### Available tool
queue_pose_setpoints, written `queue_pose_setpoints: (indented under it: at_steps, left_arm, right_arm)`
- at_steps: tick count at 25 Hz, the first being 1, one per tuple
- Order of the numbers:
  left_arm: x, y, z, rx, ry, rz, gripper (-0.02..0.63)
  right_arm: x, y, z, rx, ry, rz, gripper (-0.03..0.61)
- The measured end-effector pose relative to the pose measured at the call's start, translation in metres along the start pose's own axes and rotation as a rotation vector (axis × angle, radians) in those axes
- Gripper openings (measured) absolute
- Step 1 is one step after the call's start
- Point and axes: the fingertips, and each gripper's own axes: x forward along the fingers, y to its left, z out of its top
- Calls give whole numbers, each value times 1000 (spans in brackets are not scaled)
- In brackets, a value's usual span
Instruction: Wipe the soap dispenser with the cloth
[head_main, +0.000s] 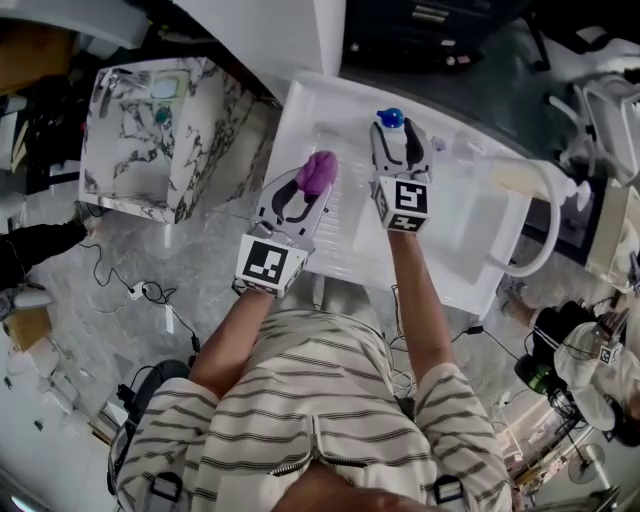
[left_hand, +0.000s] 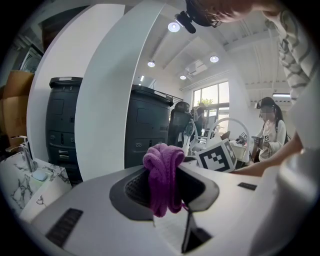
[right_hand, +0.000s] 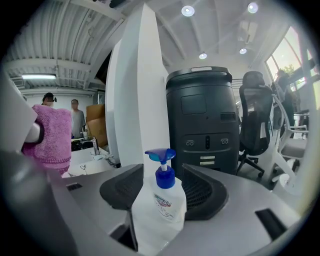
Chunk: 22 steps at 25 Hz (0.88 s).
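The soap dispenser (right_hand: 161, 202), a clear bottle with a blue pump (head_main: 390, 118), stands upright on the white table (head_main: 470, 260). My right gripper (right_hand: 163, 192) stands open around it, one dark pad on each side of the bottle, with a little room showing at the right pad. In the head view that gripper (head_main: 398, 142) points away from me at the bottle. My left gripper (left_hand: 164, 187) is shut on a bunched purple cloth (left_hand: 163, 177), held off the table just left of the dispenser (head_main: 318, 172). The cloth also shows at the left edge of the right gripper view (right_hand: 50, 137).
A marble-patterned sink unit (head_main: 140, 150) stands to the left of the table. A white curved pipe (head_main: 540, 235) rises at the table's right end. Behind the table are a white pillar (right_hand: 145, 100), a black cabinet (right_hand: 202, 120) and an office chair (right_hand: 255, 120). People stand in the background.
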Motion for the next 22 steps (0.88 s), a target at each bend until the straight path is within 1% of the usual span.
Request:
queue_pose_setpoints:
  at_steps: [4,10,14,22]
  left_arm:
    - [-11,-2,5,-1,-13,11,123]
    - [-29,-12,17,12,-35,31,121]
    - [-43,-19,24,15,-49,44,121]
    - [-62,-36,43,41,-74,42,121]
  right_arm:
    - [-16,6,10,2,-23,-5,230]
    - [-52,12,35,34,-76,-17,193]
    - [-82,19,48,59,-100,-19,144]
    - [-138,38,81,92,-156,-6,13]
